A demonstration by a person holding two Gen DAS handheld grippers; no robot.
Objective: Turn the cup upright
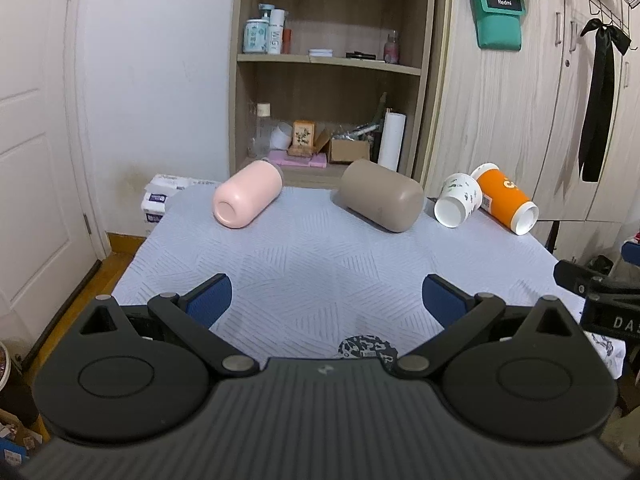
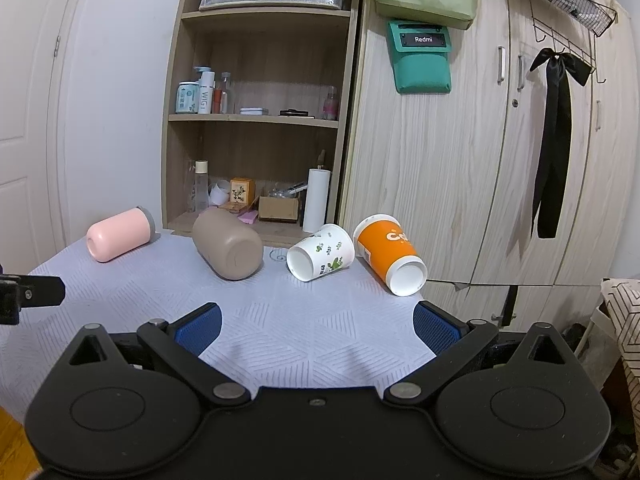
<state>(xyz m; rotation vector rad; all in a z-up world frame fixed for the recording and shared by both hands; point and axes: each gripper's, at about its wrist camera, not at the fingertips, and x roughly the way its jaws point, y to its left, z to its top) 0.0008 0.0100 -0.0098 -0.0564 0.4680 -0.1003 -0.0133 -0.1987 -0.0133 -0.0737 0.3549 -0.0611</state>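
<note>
Behind four toppled cups (both grippers' jaws wide), green pouch (image 2: 423, 58) reads "Redmi".

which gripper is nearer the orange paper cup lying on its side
Right. The right gripper sits just short of the orange cup, slightly to its left. The left gripper is farther left, facing the pink cup and brown cup.

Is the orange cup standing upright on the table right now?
No, the orange cup lies on its side on the table, beside the white floral cup, which is also tipped over.
</note>
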